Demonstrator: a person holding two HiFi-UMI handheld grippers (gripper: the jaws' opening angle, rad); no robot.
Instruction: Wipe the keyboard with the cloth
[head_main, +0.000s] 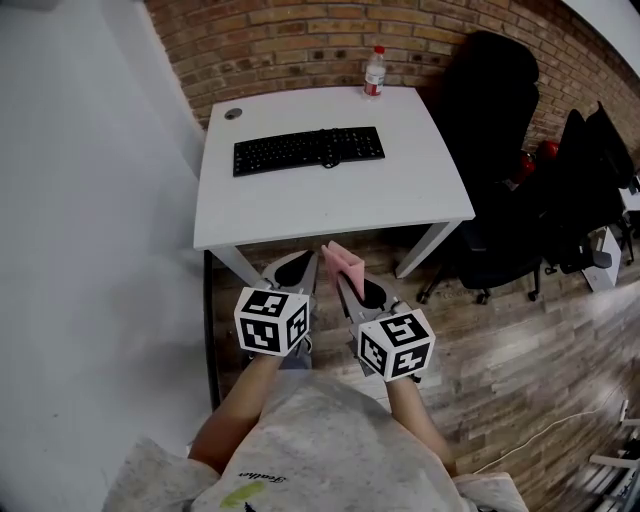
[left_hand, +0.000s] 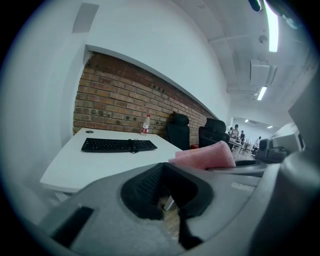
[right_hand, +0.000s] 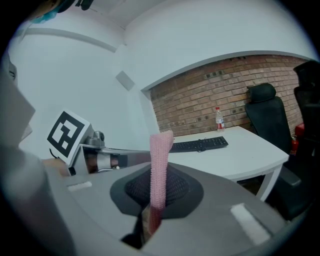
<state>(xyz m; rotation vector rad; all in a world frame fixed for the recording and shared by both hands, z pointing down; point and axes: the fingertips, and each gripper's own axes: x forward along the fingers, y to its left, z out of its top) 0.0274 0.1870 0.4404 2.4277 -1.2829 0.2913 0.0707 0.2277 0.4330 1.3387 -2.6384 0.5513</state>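
You are pinching the pink terry cloth (right_hand: 160, 160), likely light and floppy, near its edge in your clamped right gripper (right_hand: 151, 212), your left gripper (left_hand: 167, 202) closed and empty, while the flat black keyboard (head_main: 308, 151) is lying far off on the white table (head_main: 420, 190).

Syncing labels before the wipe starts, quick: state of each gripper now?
Left gripper: shut, nothing between its jaws.
Right gripper: shut on the cloth.
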